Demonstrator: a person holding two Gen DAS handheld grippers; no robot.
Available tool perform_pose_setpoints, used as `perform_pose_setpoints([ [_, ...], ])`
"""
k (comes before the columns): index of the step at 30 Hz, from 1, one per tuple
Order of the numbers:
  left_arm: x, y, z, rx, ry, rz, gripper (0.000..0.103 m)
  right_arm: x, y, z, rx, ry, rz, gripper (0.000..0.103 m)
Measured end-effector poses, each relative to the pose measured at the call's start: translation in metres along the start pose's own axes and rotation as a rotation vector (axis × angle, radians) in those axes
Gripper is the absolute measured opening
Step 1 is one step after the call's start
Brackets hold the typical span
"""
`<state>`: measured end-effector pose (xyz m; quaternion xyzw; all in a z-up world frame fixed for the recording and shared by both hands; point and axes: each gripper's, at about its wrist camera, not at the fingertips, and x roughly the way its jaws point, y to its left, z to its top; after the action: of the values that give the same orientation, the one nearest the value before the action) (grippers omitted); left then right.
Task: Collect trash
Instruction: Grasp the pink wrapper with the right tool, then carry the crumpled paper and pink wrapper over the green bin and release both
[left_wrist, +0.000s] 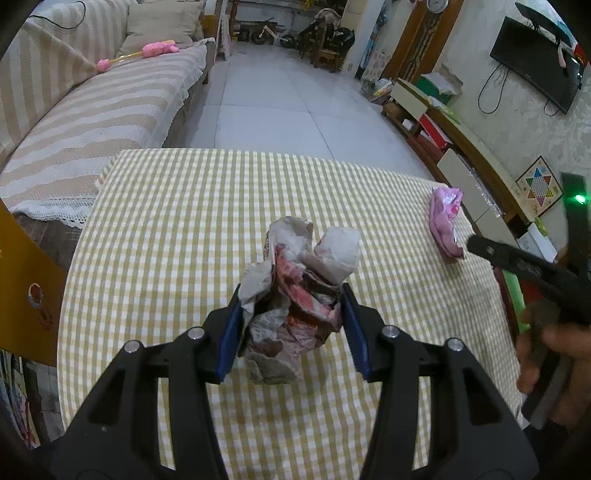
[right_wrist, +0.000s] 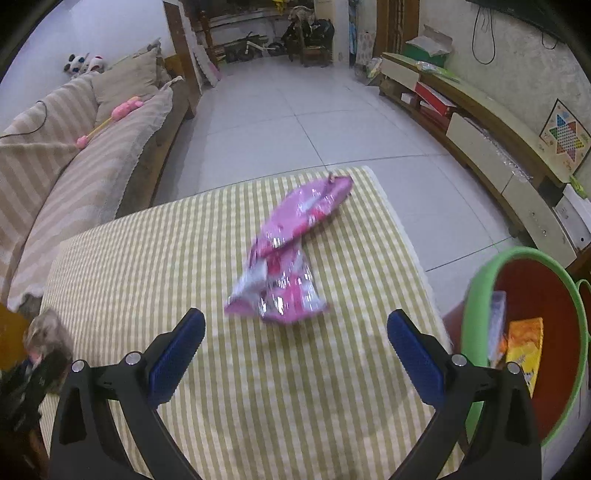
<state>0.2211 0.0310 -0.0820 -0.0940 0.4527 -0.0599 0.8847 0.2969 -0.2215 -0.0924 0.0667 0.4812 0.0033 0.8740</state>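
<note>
A crumpled wad of grey and red paper wrapper (left_wrist: 295, 291) is pinched between the blue pads of my left gripper (left_wrist: 291, 314), lifted a little above the yellow checked tablecloth (left_wrist: 177, 229). A pink foil snack wrapper (right_wrist: 286, 254) lies flat on the cloth near the table's far right corner, and it shows small in the left wrist view as the pink wrapper (left_wrist: 445, 221). My right gripper (right_wrist: 295, 332) hangs just short of it with its jaws wide apart and nothing between them. A green-rimmed red bin (right_wrist: 532, 325) stands beside the table's right edge, with orange and clear packets inside.
A striped sofa (left_wrist: 92, 110) with a pink toy runs along the left. A low TV cabinet (right_wrist: 480, 140) lines the right wall. White tiled floor (left_wrist: 273, 96) stretches beyond the table. An orange panel (left_wrist: 26, 295) stands at the table's left edge. A hand (left_wrist: 550, 354) holds the right gripper.
</note>
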Motion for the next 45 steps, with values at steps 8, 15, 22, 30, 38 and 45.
perform_pose_setpoints([
  [8,-0.002,0.005,0.007,-0.021,-0.008,-0.012,0.048,0.038,0.011,0.026,0.015,0.051,-0.045,0.095],
  [15,-0.005,0.012,0.012,-0.033,-0.023,-0.022,0.048,0.066,0.01,0.035,0.005,0.112,-0.082,0.087],
  [22,-0.007,0.015,0.012,-0.037,-0.028,-0.028,0.048,0.077,0.012,0.037,-0.016,0.138,-0.079,0.056],
  [30,-0.01,0.011,0.011,-0.025,-0.025,-0.033,0.048,0.07,0.011,0.03,-0.04,0.157,-0.08,0.026],
  [38,-0.011,0.002,0.005,0.006,-0.021,-0.017,0.048,0.03,0.005,0.005,-0.032,0.176,-0.013,0.022],
  [45,-0.011,-0.008,-0.011,0.031,0.009,-0.015,0.048,-0.032,-0.006,-0.018,-0.026,0.143,0.072,0.022],
])
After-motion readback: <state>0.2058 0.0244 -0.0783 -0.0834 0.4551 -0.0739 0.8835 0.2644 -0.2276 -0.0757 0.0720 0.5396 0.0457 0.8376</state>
